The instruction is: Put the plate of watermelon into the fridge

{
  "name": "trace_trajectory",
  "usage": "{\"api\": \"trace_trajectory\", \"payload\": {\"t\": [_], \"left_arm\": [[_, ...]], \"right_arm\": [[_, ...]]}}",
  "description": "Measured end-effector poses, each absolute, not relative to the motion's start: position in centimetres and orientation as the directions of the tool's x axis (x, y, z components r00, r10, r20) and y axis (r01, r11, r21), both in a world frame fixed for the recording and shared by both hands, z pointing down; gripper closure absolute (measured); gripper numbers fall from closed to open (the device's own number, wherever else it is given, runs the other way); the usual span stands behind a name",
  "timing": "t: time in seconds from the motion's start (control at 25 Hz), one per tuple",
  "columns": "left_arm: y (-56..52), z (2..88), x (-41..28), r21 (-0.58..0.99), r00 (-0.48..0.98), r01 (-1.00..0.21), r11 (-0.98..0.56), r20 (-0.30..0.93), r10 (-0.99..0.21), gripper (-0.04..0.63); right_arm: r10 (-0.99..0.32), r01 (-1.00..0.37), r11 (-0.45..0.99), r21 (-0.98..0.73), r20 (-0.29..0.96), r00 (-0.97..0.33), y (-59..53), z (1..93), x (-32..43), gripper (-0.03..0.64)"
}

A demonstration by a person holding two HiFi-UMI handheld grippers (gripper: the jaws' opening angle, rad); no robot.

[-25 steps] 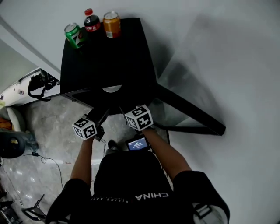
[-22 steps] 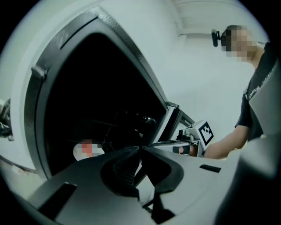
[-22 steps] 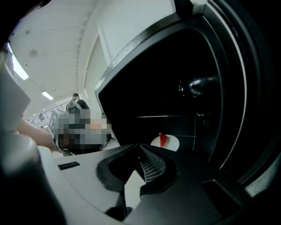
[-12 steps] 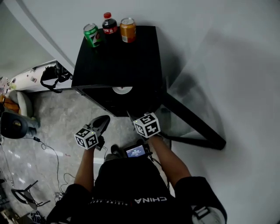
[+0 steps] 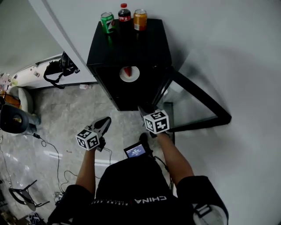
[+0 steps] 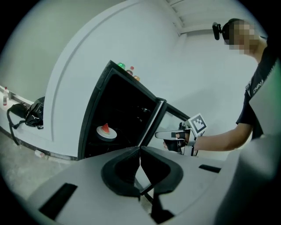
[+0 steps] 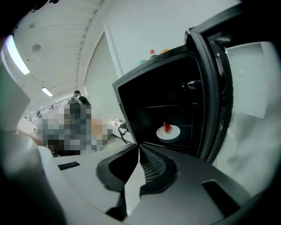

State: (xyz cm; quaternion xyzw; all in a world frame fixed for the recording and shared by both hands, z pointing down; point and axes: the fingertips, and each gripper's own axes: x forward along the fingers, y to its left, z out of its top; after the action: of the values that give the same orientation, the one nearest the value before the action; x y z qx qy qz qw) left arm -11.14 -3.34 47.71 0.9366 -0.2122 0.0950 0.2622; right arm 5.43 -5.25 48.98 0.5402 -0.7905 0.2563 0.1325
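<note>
- The left gripper (image 6: 140, 148) is held with its jaws pressed together tip to tip, and nothing is gripped between them.
- The right gripper (image 7: 139, 146) is likewise closed tip to tip on nothing.
- The plate of watermelon (image 5: 129, 74) is seen inside the black fridge (image 5: 131, 44), set on a shelf. A red wedge stands upright on the white plate.
- The fridge's glass door (image 5: 203, 96) is swung wide open to the right.
- The right gripper is held near the door, in front of the fridge's right side. Whether it touches the door cannot be told.
- The left gripper is held apart from the fridge, over the marbled floor (image 5: 57, 118).
- A green can (image 5: 106, 21), a cola bottle (image 5: 124, 12) with a red cap and an orange can (image 5: 140, 19) are lined up at the back of the fridge's top.
- A black bag (image 5: 59, 70) is seen on a white ledge to the left of the fridge.
</note>
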Motion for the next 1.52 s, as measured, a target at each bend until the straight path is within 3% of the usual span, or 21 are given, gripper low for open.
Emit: {"api": "trace_trajectory", "payload": {"t": [0.36, 0.6, 0.92, 1.52], "left_arm": [[7.9, 48.9, -24.4, 0.432, 0.899, -0.429, -0.793, 0.287, -0.330, 0.578], [14.7, 49.7, -28.4, 0.444, 0.910, -0.401, -0.801, 0.294, -0.293, 0.578], [21.4, 49.2, -26.0, 0.400, 0.924, -0.350, -0.847, 0.293, -0.244, 0.578], [24.6, 45.1, -14.7, 0.237, 0.918, -0.346, -0.908, 0.287, -0.275, 0.580]], "right_arm": [[-0.806, -0.943, 0.226, -0.242, 0.497, -0.321, 6.5, 48.9, -5.3, 0.594], [-0.786, -0.953, 0.194, -0.231, 0.545, -0.292, 15.0, 49.8, -9.3, 0.595], [-0.789, -0.958, 0.223, -0.180, 0.544, -0.286, 21.1, 48.7, -9.4, 0.596], [-0.820, -0.950, 0.271, -0.157, 0.480, -0.313, 25.3, 46.2, -4.7, 0.601]]}}
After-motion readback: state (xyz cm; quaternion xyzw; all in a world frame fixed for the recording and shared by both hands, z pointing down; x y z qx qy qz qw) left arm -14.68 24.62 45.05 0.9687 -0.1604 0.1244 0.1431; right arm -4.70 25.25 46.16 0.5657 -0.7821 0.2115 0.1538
